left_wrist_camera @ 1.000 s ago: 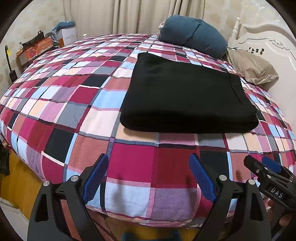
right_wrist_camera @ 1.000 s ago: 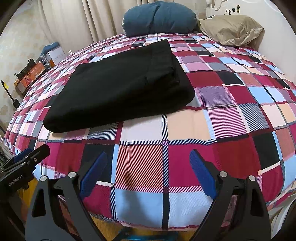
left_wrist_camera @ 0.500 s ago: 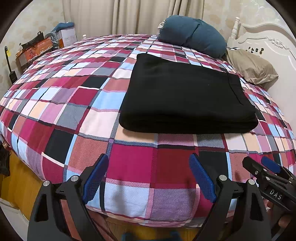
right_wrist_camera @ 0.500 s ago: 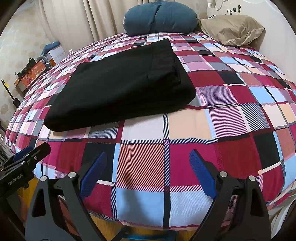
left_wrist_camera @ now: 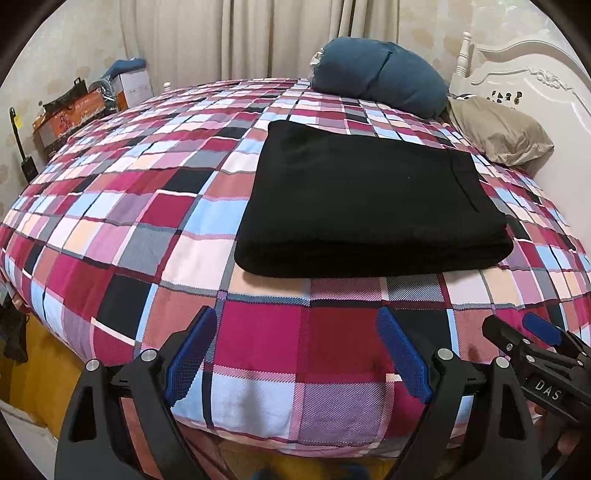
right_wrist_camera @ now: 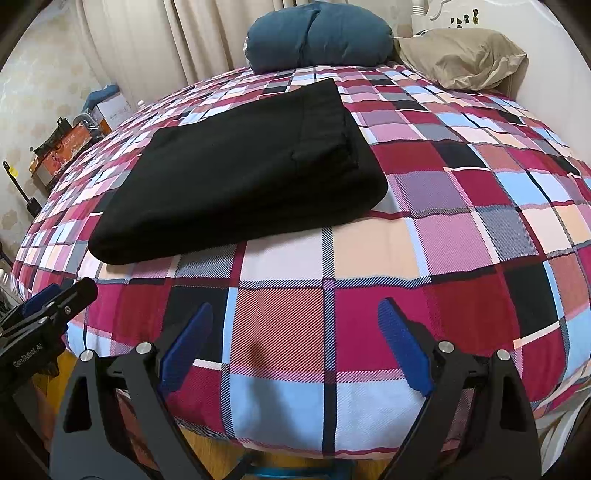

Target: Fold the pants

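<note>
- Left wrist view: the left gripper [left_wrist_camera: 297,354] hangs over the near edge of the bed [left_wrist_camera: 122,221], fingers spread wide and holding nothing. The black pants [left_wrist_camera: 365,199] lie folded flat on the checked cover, far of the gripper, apart from it. The right gripper [left_wrist_camera: 524,338] shows at the right edge.
- Right wrist view: the right gripper [right_wrist_camera: 295,349] is spread too, empty. The pants [right_wrist_camera: 240,173] lie far and left; a blue pillow [right_wrist_camera: 317,35] sits beyond them.
</note>
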Demonstrator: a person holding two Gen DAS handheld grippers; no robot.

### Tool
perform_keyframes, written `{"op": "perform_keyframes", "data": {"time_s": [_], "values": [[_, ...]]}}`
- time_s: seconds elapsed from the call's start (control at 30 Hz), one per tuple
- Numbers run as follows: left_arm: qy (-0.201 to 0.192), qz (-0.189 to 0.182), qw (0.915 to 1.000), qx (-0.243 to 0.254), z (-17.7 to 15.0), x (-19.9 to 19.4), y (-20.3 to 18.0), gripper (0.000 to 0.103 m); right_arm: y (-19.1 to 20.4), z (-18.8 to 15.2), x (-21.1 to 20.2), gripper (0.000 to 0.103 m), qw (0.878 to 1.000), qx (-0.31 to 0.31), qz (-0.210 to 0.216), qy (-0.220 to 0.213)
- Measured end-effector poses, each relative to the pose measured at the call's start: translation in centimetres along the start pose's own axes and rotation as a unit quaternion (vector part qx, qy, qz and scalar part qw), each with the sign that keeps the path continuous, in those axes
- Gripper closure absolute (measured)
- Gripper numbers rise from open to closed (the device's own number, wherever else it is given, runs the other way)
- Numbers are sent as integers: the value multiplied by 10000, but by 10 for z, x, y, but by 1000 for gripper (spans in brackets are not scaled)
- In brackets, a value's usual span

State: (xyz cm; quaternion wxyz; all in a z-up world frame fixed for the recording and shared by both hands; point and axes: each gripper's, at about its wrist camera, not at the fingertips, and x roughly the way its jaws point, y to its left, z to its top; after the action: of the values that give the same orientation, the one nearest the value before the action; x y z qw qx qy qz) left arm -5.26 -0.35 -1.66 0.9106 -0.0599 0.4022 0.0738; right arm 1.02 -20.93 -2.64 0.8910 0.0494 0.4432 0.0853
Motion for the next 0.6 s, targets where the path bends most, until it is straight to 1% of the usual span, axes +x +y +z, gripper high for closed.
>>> {"op": "perform_keyframes", "data": {"time_s": [0.13,0.23,0.3,0.37,0.4,0.47,0.5,0.53,0.6], "values": [[-171,228,9995,136,4,-5,-4,16,0,0,0,12,10000,0,2,-1],[-316,252,9989,257,10,-11,-5,16,-1,0,-1,12,10000,-5,8,-14],[-586,123,9972,457,14,-17,-6,16,-1,0,-1,12,10000,0,15,-17],[-857,-93,9951,488,20,-22,-6,16,-3,0,-1,12,10000,11,11,-5],[-1017,-230,9937,410,26,-27,-3,16,-3,1,0,12,10000,14,8,9],[-1196,-461,9904,509,42,-32,-2,16,-5,3,4,12,10000,31,17,73],[-1302,-378,9892,548,50,-32,-1,16,-7,6,5,12,9999,31,58,113],[-1481,-237,9870,574,65,-28,4,16,-9,10,6,12,9999,37,84,139],[-1561,-145,9869,380,93,-11,25,16,-13,28,4,12,9998,18,136,115]]}}
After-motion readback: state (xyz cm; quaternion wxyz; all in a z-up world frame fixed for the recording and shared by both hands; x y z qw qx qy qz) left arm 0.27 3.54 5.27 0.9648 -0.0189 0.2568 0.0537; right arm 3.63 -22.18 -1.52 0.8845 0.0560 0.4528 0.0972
